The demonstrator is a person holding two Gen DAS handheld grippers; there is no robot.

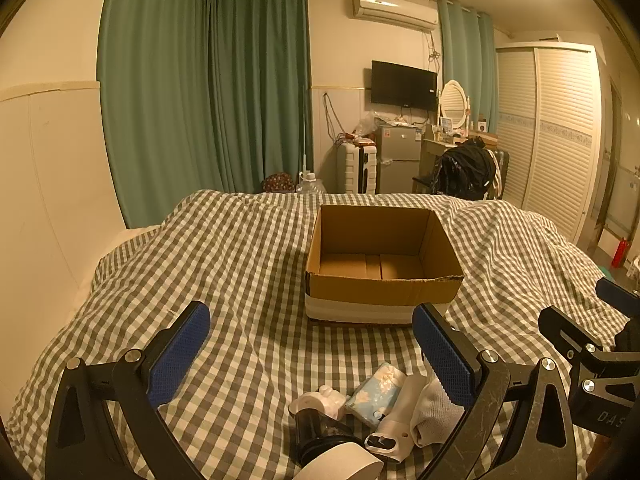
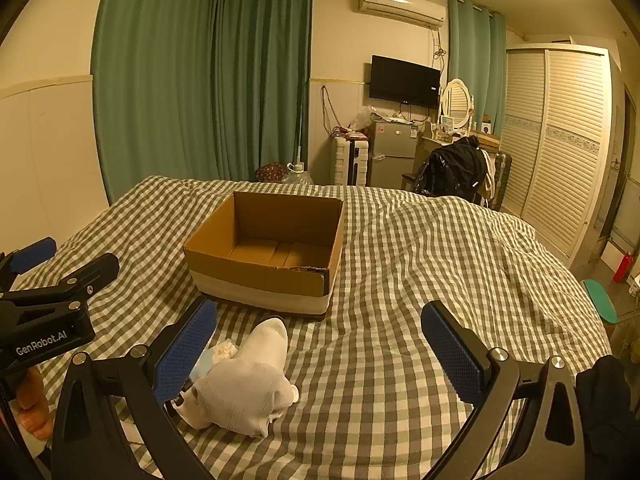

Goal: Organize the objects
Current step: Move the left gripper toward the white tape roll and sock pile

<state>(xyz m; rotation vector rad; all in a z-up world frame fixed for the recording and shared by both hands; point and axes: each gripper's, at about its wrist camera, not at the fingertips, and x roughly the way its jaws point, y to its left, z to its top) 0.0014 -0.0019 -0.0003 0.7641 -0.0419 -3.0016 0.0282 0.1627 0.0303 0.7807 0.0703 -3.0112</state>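
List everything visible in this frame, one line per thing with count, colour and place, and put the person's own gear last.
cardboard box: 1, brown with a white band, open and empty, mid-bed
sock: 1, white, crumpled, near side of the box
tissue pack: 1, pale blue floral, left of the sock
tape roll: 1, white, nearest the camera
dark jar: 1, black, beside the tape roll
white bottle: 1, lying between tissue pack and sock
bedcover: 1, grey-white check, under everything
curtains: green, back wall
television: 1, black, wall-mounted
air conditioner: 1, white, above television
wardrobe: 1, white louvred, right
left gripper: open, above the pile
right gripper: open, sock by its left finger
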